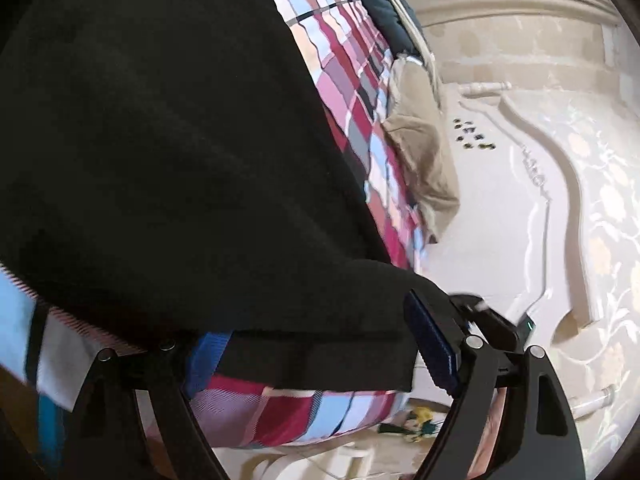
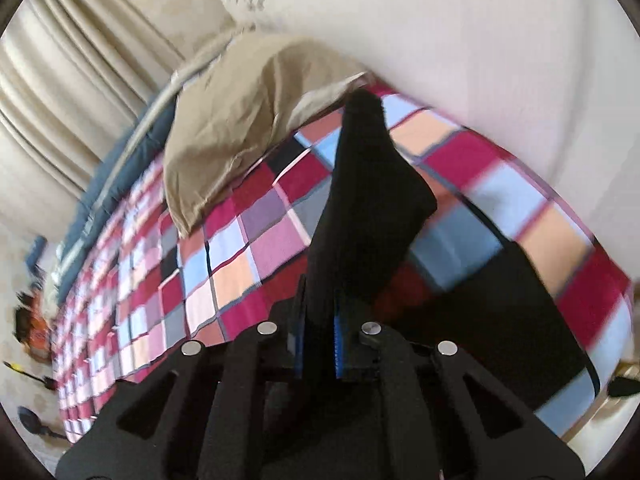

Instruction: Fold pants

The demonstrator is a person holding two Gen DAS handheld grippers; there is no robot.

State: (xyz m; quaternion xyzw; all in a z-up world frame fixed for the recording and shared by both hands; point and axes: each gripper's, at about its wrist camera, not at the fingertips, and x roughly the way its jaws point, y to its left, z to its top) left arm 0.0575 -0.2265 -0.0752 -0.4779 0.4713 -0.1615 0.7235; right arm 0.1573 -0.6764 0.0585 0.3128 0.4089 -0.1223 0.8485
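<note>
Pillow (image 2: 240,128) beside pants (image 2: 368,184); checked bedspread (image 2: 248,240) beneath.

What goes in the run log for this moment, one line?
phase: fold underway | right gripper: shut on black pants, lifting a fold | left gripper: open, pants edge between fingers | surface: checked bedspread

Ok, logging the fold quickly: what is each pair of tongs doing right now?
Left tongs: open, black fabric pants lying between them.
Right tongs: shut on the black fabric pants.
</note>
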